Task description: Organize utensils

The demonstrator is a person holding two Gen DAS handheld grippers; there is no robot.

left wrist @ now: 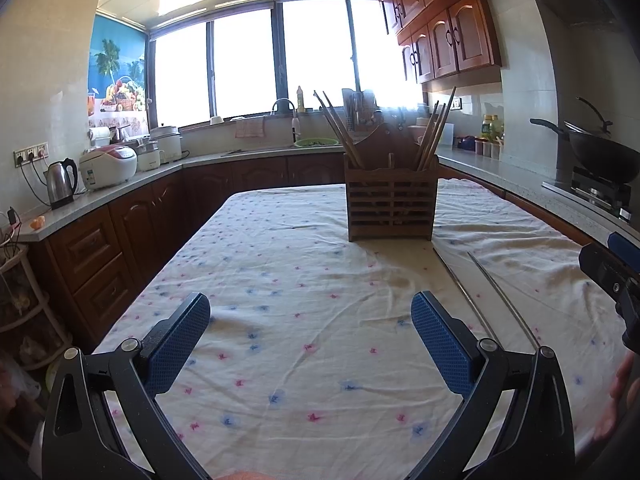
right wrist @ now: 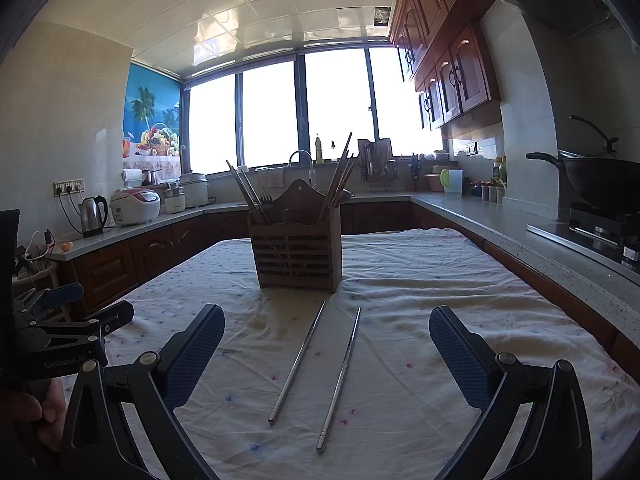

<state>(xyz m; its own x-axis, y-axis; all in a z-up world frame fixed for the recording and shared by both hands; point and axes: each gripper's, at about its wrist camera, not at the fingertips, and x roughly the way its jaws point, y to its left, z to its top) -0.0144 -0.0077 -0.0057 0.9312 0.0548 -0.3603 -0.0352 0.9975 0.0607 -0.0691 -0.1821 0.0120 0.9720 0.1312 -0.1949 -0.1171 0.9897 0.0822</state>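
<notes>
Steel is what you are after here: two metal chopsticks lie loose on the cloth-covered tabletop, and both sit right between the spread fingers of your right gripper, which is wide open and holding nothing. Your left gripper is equally wide and empty, with only bare patterned cloth between its blue pads, so I would let the right one do this pick. Take the left chopstick first, since its near end lies a little closer to that side's finger; the right chopstick lies beside it but apart, fanning away toward you, so you can likely close on one without dragging the other. Come down low and level, because a thin round rod on soft, wrinkled fabric will tend to roll or slip out as the pads meet; grip it around the middle rather than at the tip so it does not swing when lifted. Farther on, the wooden utensil holder stands upright near the chopsticks' far tips, with wooden chopsticks leaning out of its side compartments. Choose a slot before you lift, tip the rod upright, and lower it in gently so you do not nudge the holder across the cloth.
</notes>
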